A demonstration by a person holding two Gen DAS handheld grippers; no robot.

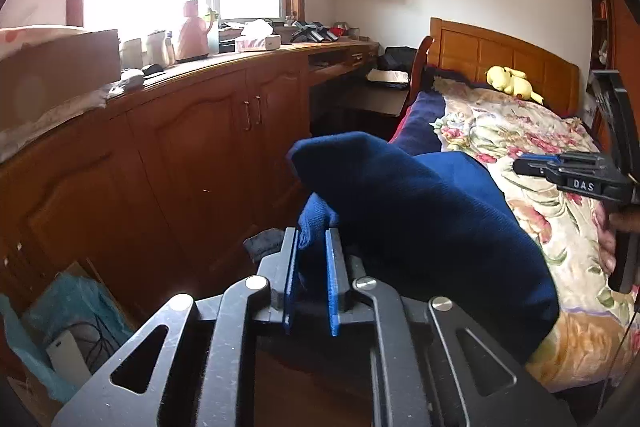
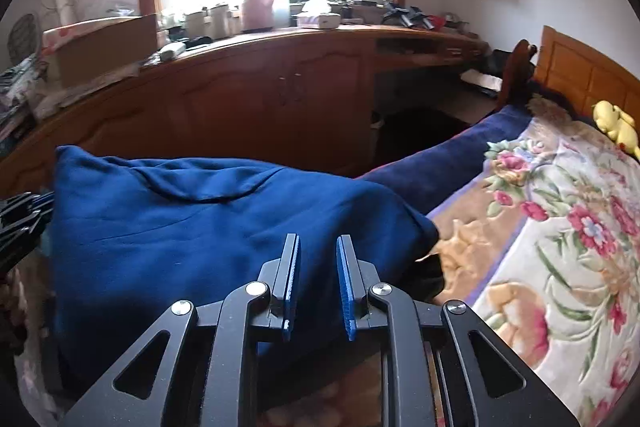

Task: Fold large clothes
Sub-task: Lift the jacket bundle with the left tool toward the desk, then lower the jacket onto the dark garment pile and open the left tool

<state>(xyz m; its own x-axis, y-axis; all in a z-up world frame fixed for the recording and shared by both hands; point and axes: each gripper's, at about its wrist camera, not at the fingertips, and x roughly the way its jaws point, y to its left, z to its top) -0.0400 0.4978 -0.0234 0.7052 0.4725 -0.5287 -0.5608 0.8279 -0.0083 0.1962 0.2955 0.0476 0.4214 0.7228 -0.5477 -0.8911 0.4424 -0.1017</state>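
Observation:
A large dark blue garment (image 1: 420, 211) lies bunched along the near side of the bed; the right wrist view shows it as a broad folded mass (image 2: 200, 227). My left gripper (image 1: 314, 233) is shut on its ribbed blue cuff, which sticks up between the pads. My right gripper (image 2: 318, 239) hovers over the garment's right part with its jaws apart and no cloth pinched between them. From the left wrist view the right gripper (image 1: 520, 165) hangs above the floral cover, held by a hand (image 1: 608, 239). The left gripper (image 2: 24, 215) shows at the garment's left end.
The bed has a floral cover (image 2: 560, 227), a wooden headboard (image 1: 500, 55) and a yellow plush toy (image 1: 512, 83). A long wooden cabinet (image 1: 180, 147) with a cluttered top runs under the window. A box with a teal bag (image 1: 60, 327) stands on the floor.

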